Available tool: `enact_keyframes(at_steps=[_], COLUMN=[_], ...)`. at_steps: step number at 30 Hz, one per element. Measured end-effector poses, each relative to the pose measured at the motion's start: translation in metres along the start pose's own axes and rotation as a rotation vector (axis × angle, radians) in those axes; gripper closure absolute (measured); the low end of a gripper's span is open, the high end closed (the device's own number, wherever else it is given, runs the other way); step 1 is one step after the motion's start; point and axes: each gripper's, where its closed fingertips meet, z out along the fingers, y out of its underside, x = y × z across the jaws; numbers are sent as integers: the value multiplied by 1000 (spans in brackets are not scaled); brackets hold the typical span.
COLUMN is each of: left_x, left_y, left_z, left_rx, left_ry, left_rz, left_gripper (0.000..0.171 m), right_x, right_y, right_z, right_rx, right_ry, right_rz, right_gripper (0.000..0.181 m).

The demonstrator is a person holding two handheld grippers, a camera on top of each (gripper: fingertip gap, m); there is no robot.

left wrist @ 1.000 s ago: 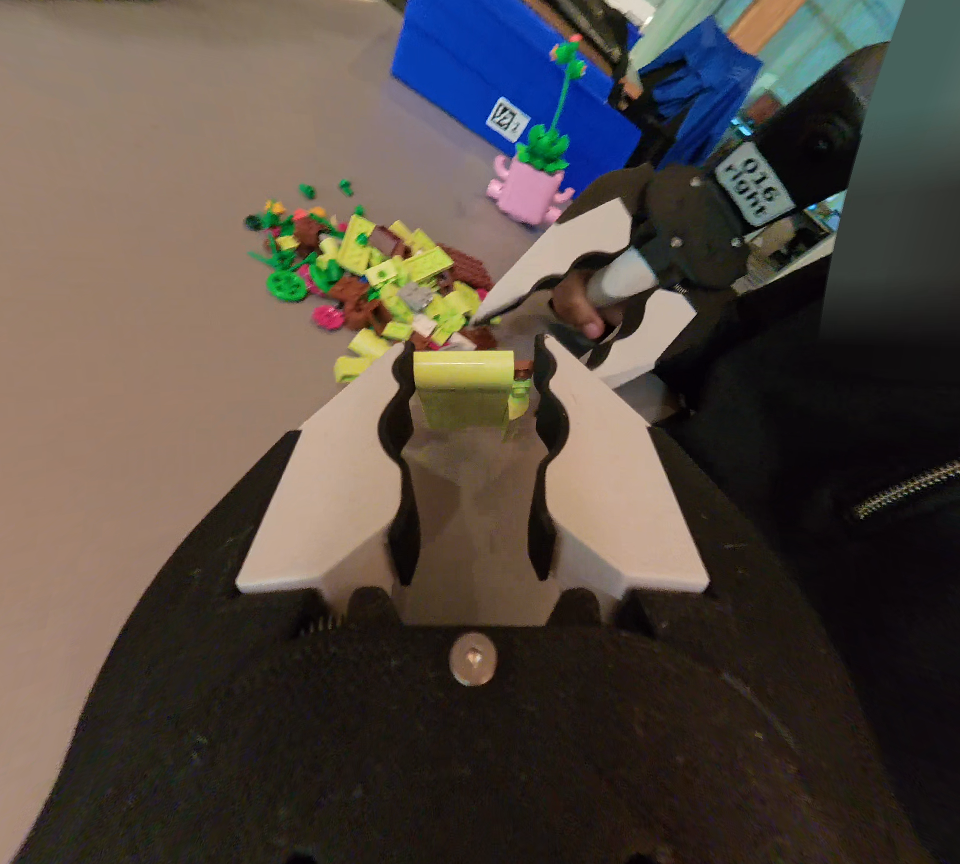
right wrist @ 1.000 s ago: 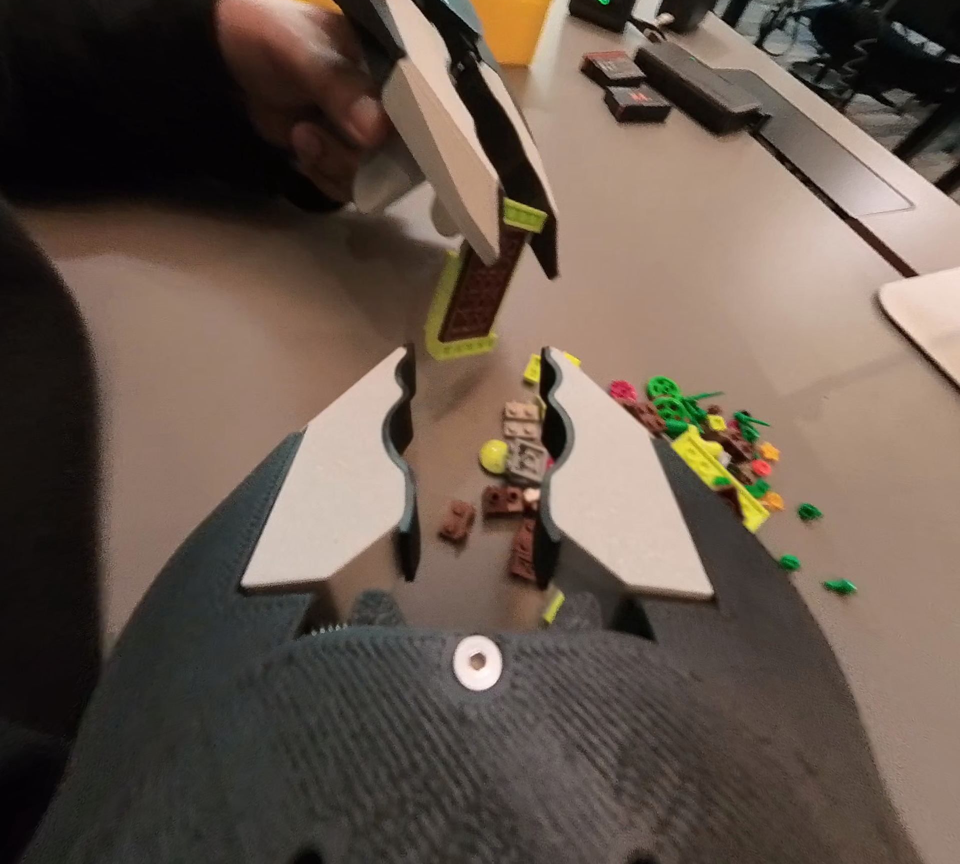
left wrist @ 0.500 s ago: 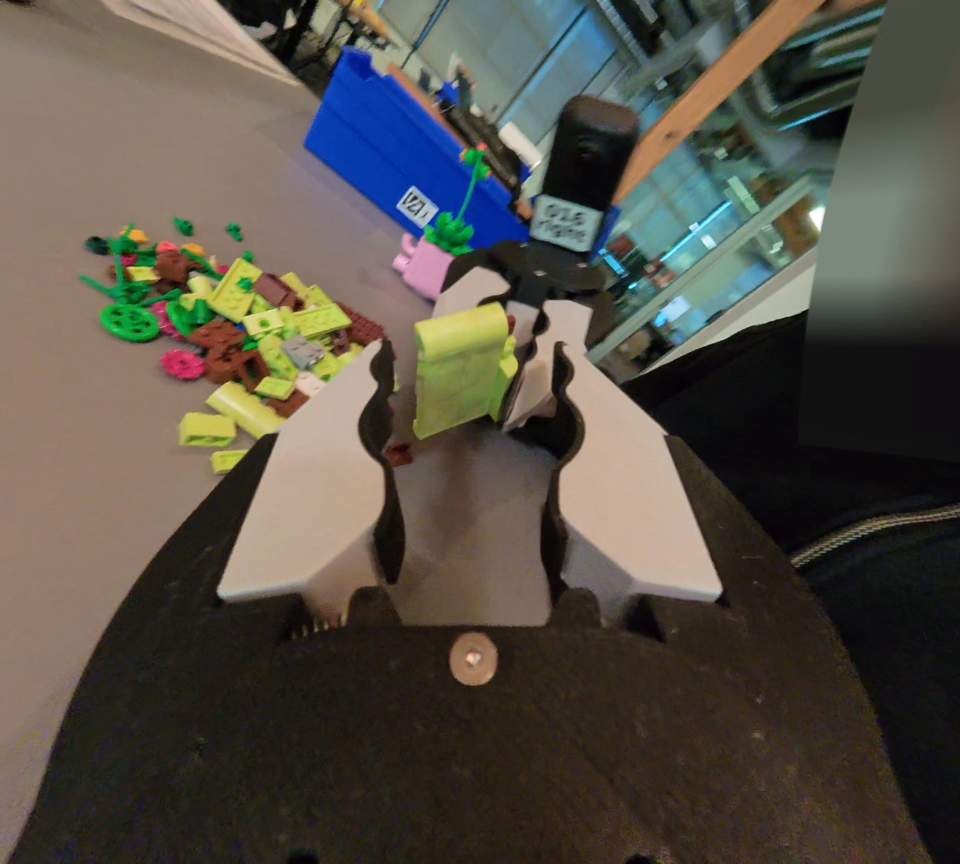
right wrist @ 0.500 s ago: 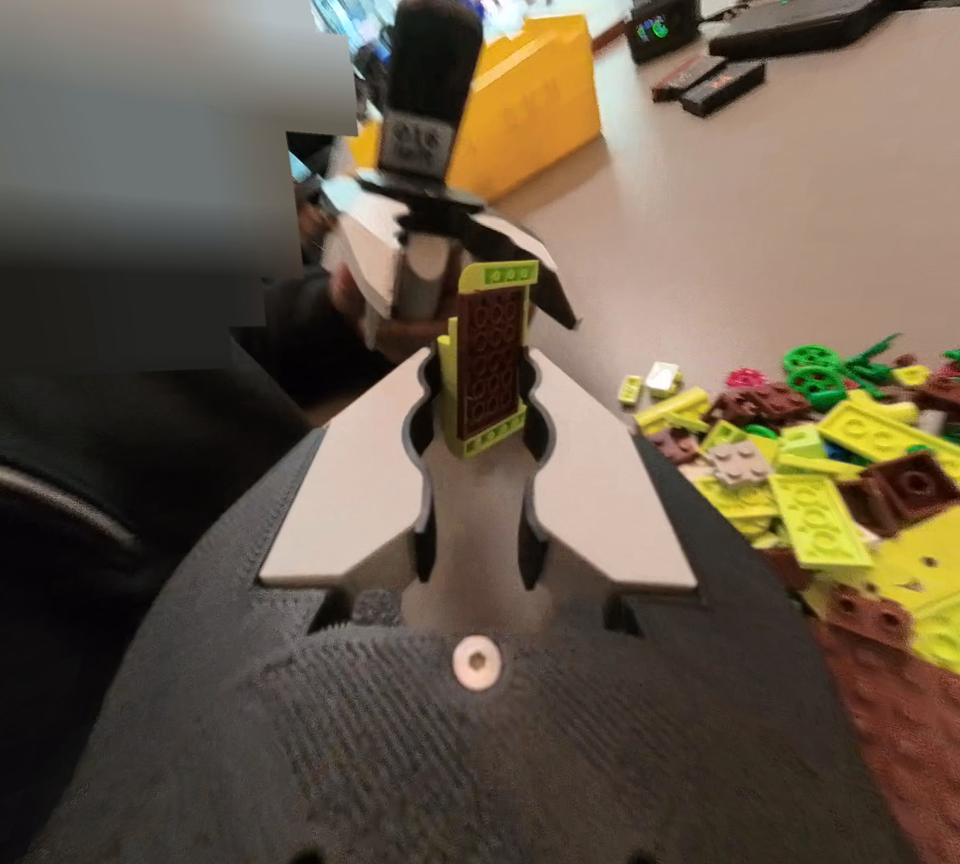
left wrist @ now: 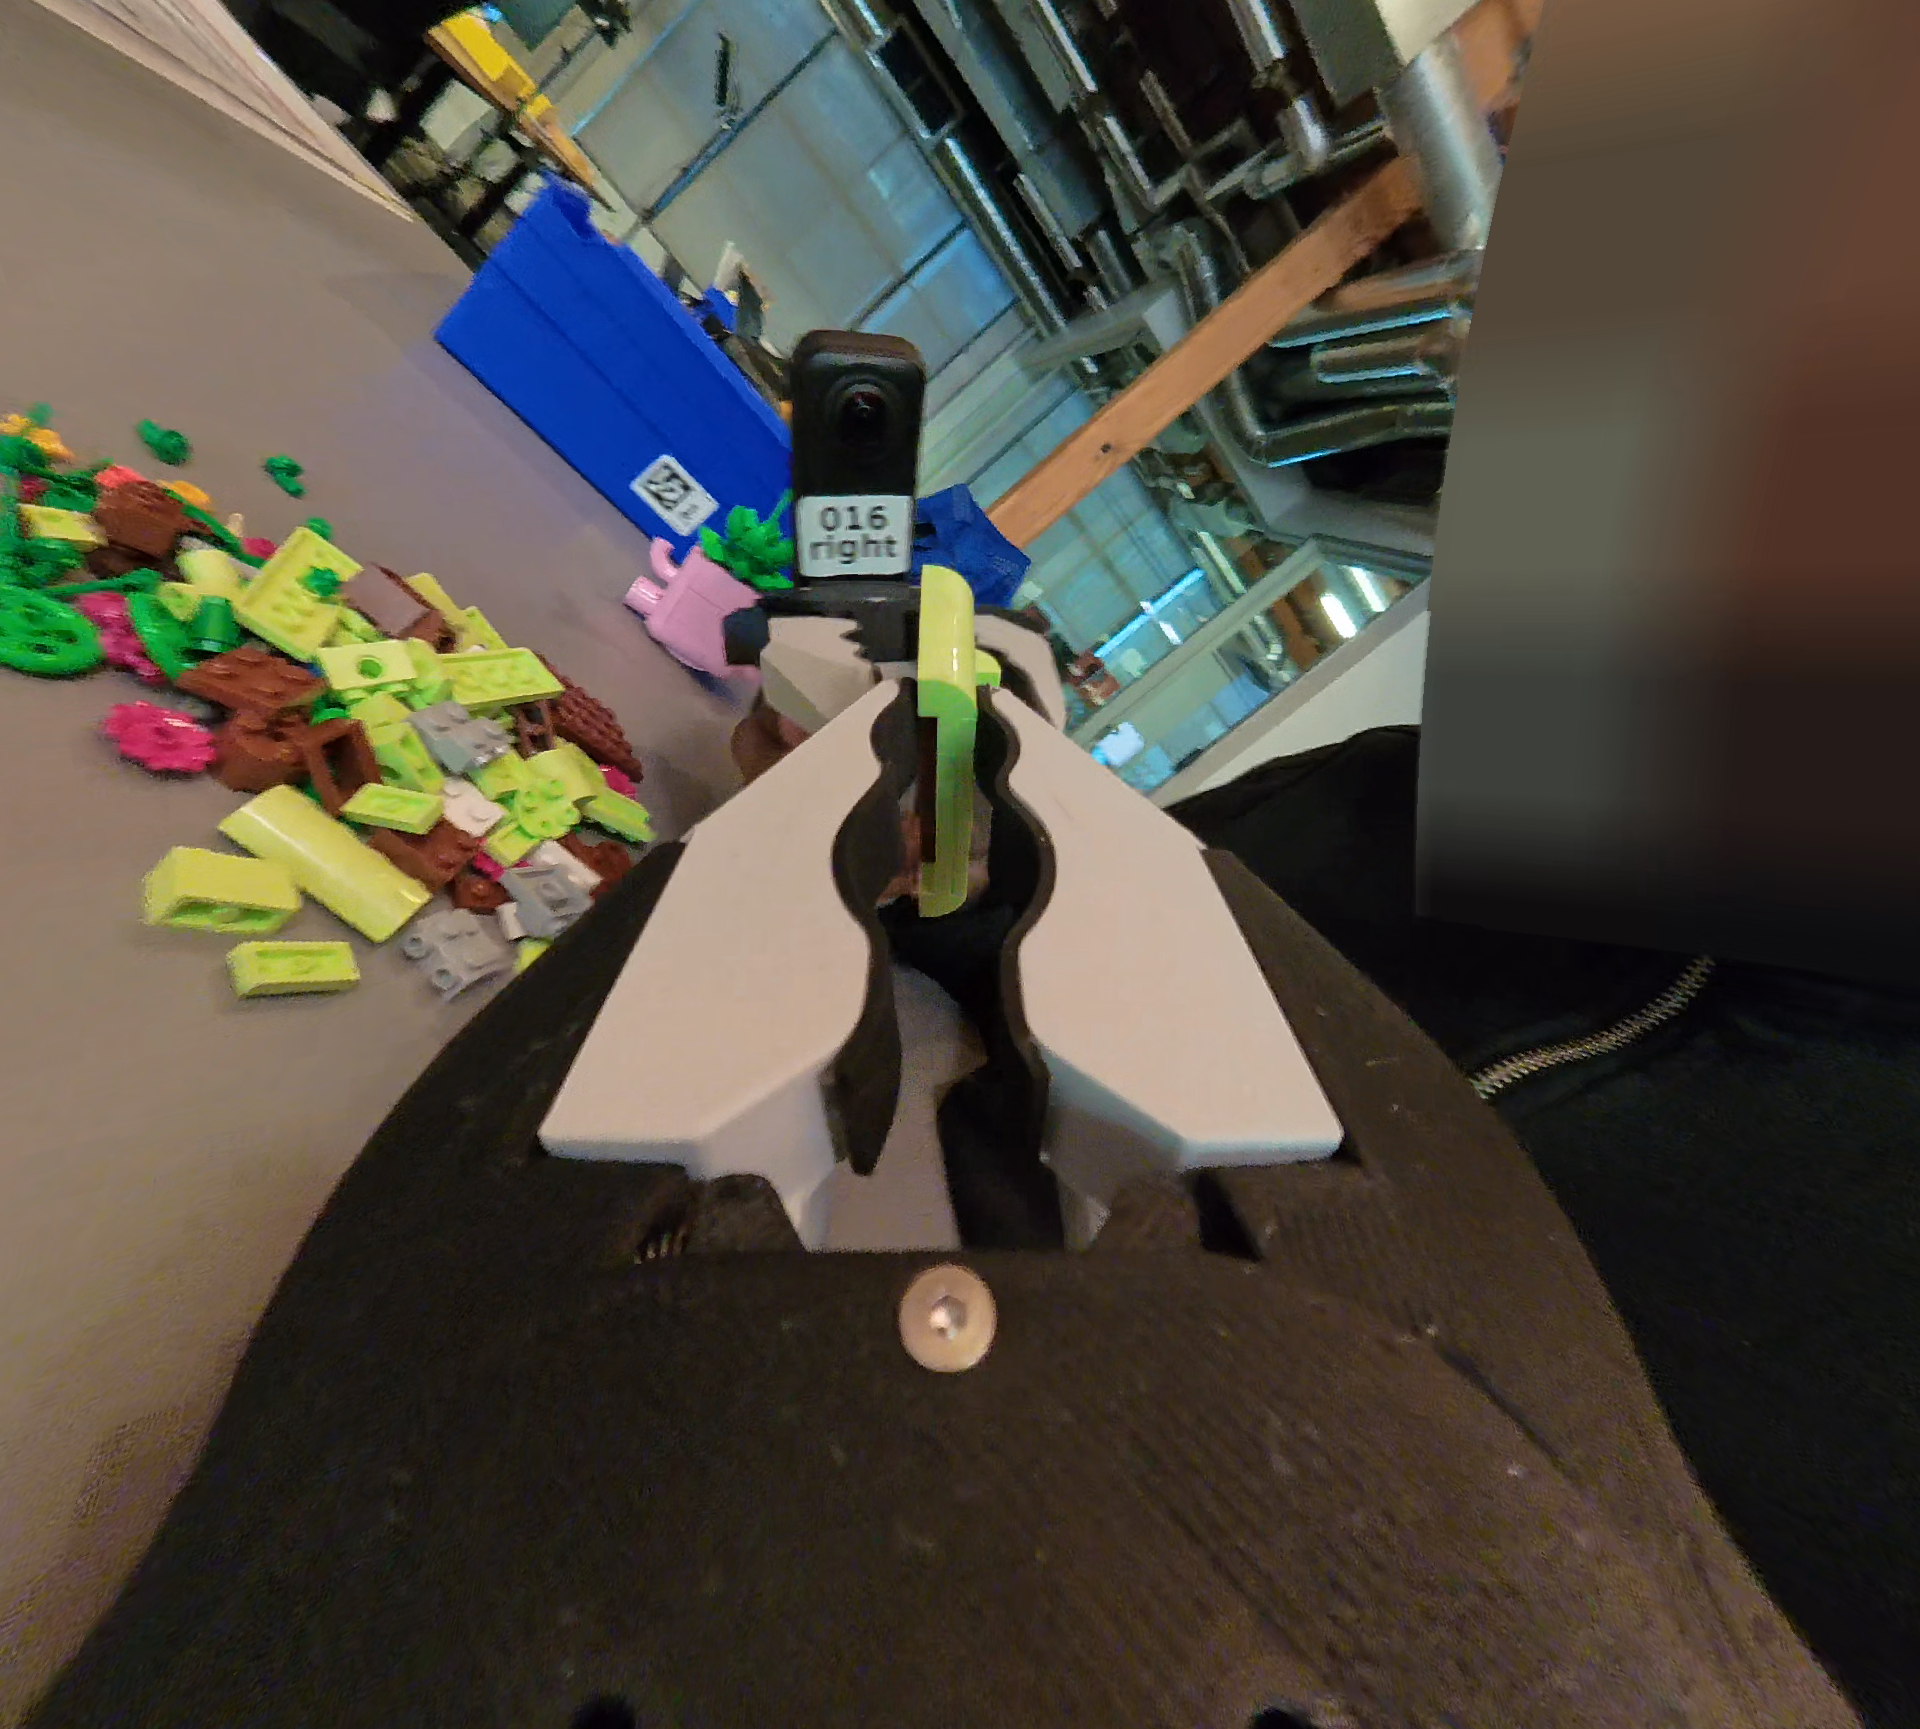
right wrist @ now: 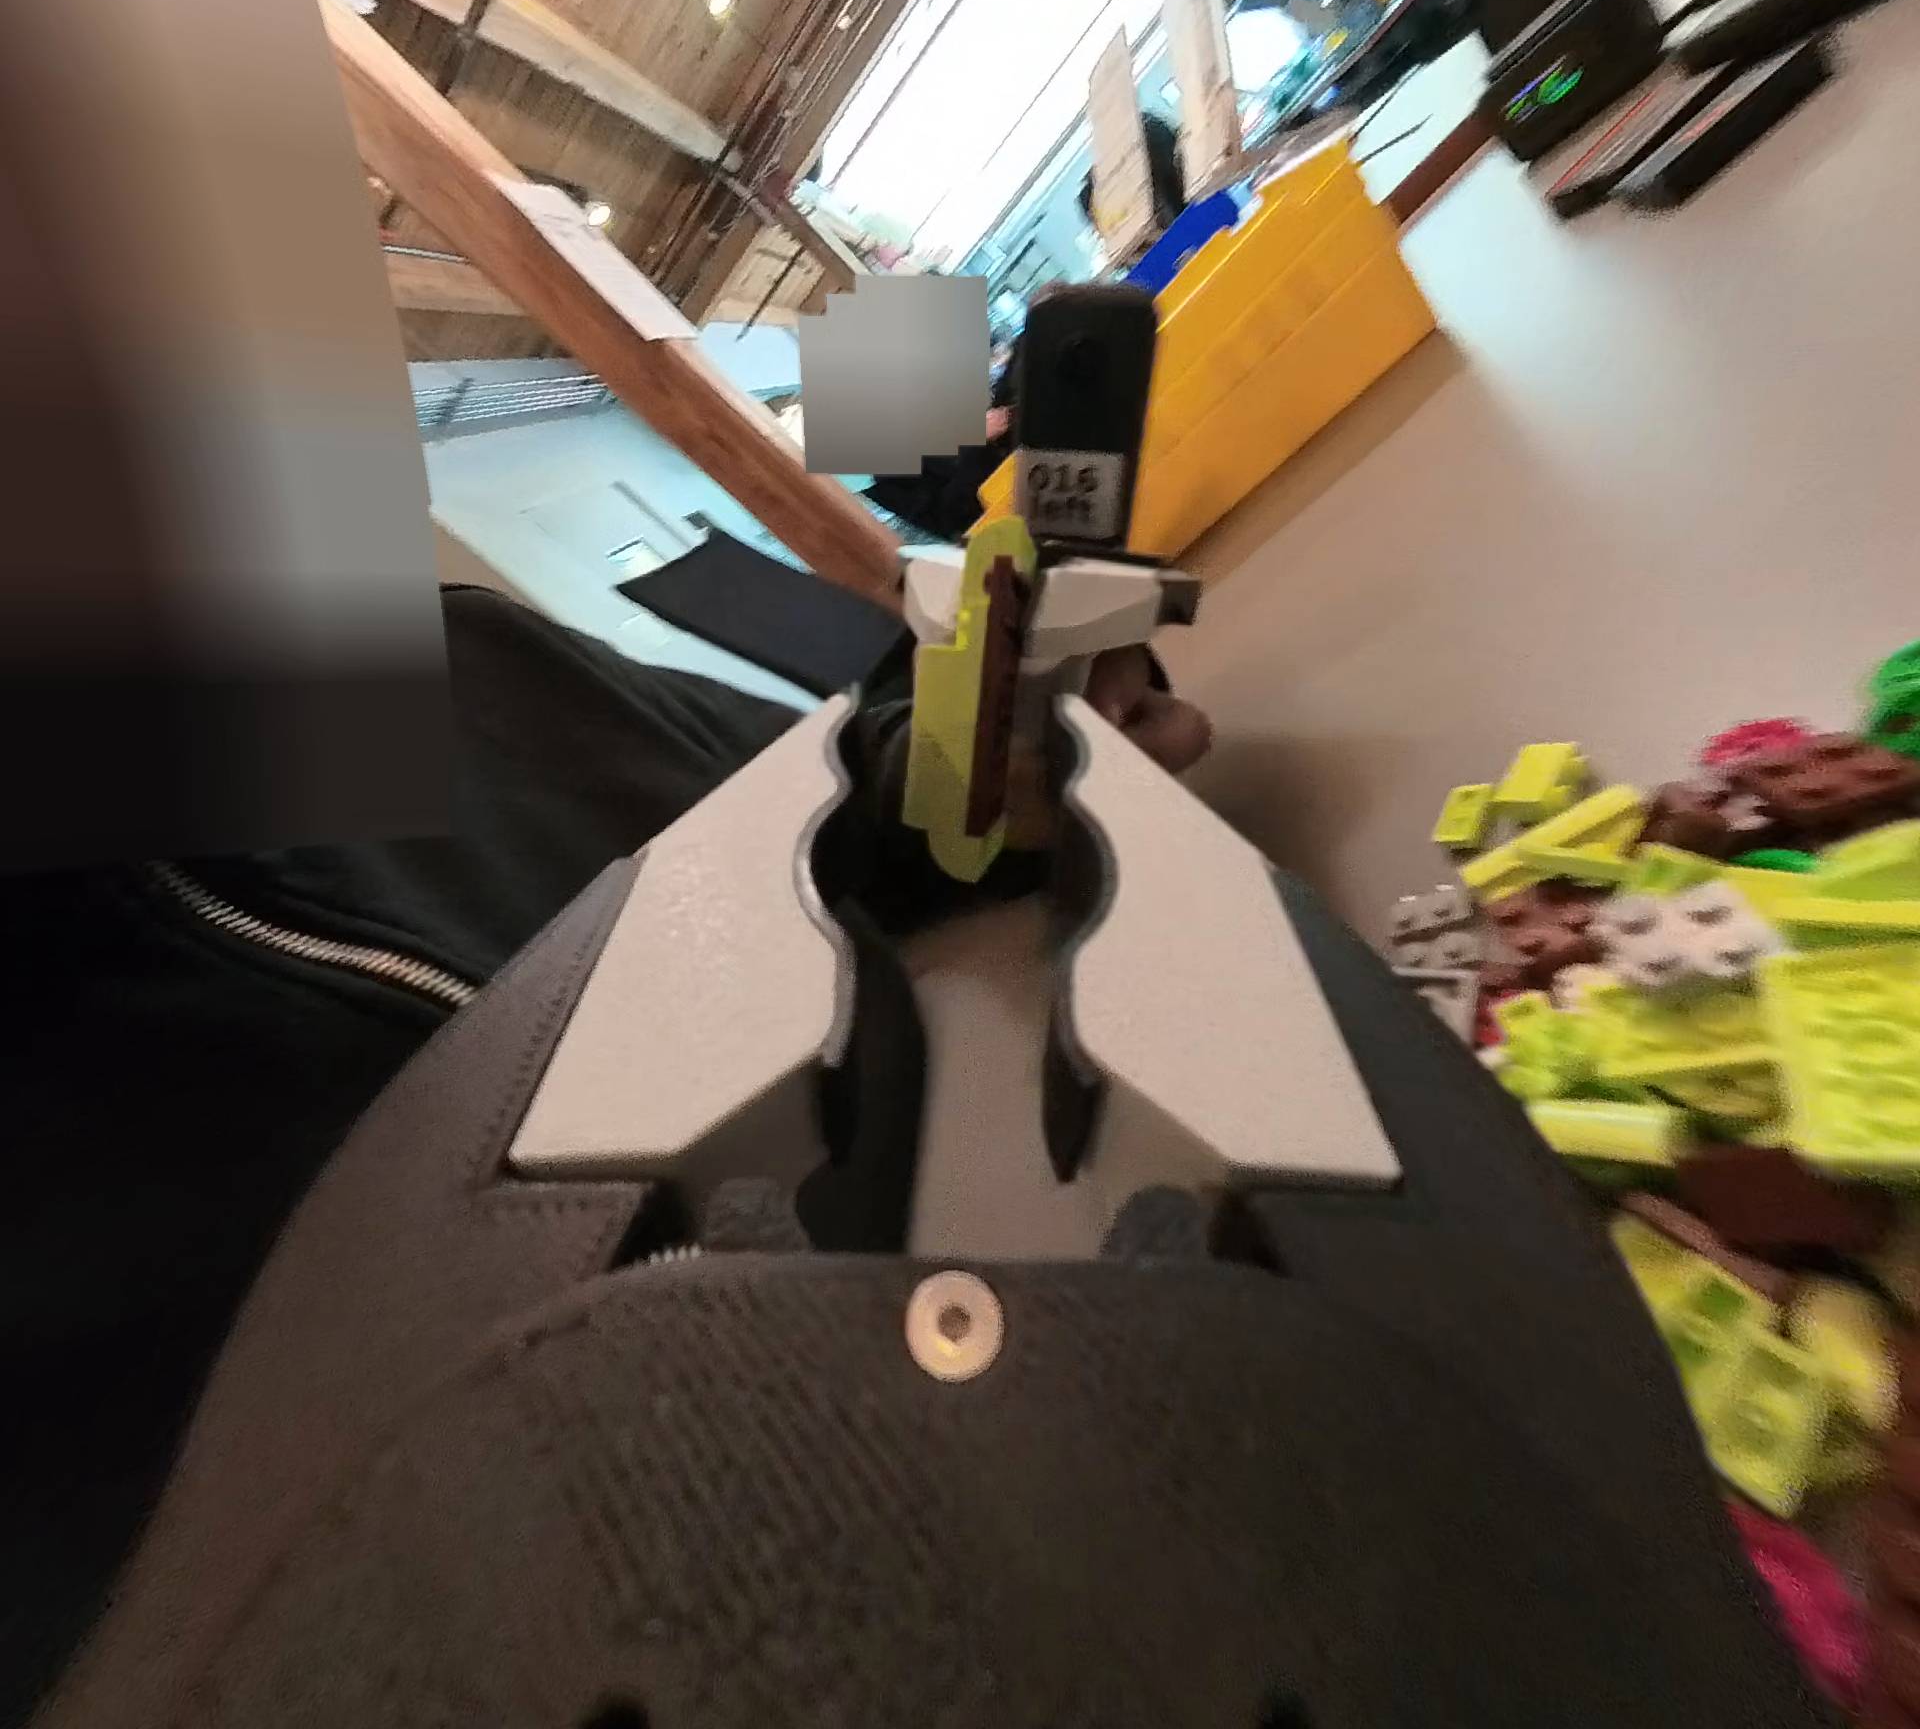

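Observation:
A flat lime-green and brown brick assembly [left wrist: 945, 640] stands edge-on in the air above the grey table [left wrist: 208, 277]. My left gripper [left wrist: 940, 708] is shut on its two faces. In the right wrist view the left gripper [right wrist: 997, 609] clamps the top of the assembly [right wrist: 940, 744]. My right gripper [right wrist: 961, 723] faces it head-on with its fingers on either side of the assembly's lower end; a gap shows on both sides, so it is open. One right finger [left wrist: 805, 682] shows behind the piece in the left wrist view.
A pile of loose lime, brown, green and pink bricks [left wrist: 343, 744] lies on the table, also in the right wrist view [right wrist: 1662, 952]. A pink pot with a green plant [left wrist: 691, 599] and a blue bin [left wrist: 603, 391] stand beyond it. A yellow bin [right wrist: 1278, 329] stands farther off. The grippers are tip to tip, or close to it.
The left gripper let go of the assembly and opened wide while the right gripper gripped its side edges. The left has now shut on its faces, and the right has opened off it.

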Motion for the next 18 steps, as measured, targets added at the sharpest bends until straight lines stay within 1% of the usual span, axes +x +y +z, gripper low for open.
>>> enact_keyframes(at_steps=[2,3,5,6,7,10,11,13,14,15,16,18], left_x=[-6,-7,-13,-15,-18,-27,-29,-30,-30,-31,-32,-37], left_y=[-1,1,5,6,4,-5,-4,3,5,6,8,9], left_z=[-3,-3,-3,-3,-4,-12,-12,-10,-9,-10,-10,-14], left_rx=[-8,-35,-94,-123,-143,-250,-289,-349,-364,-386,-418,-476], left_ry=[-63,-98,-212,-284,-381,-694,-745,-760,-760,-760,-754,-774], left_rz=[64,113,297,430,600,1175,1291,1373,1406,1444,1485,1570], left_gripper=[166,166,167,166,166,165,165,165,165,165,165,165], right_x=[6,6,3,1,-2,-6,-8,-10,-10,-10,-7,8], right_y=[-11,-16,-23,-25,-25,-22,-19,-11,-4,7,16,21], right_z=[-10,-15,-20,-20,-20,-16,-13,-7,-4,-1,-1,-7], right_rx=[38,52,61,55,42,-15,-34,-87,-134,-206,-282,-385], right_ry=[69,97,151,180,215,326,351,387,393,387,402,517], right_rz=[-72,-121,-252,-332,-417,-668,-744,-894,-973,-1057,-1144,-1315], right_gripper=[146,145,146,146,146,146,146,147,145,142,144,145])
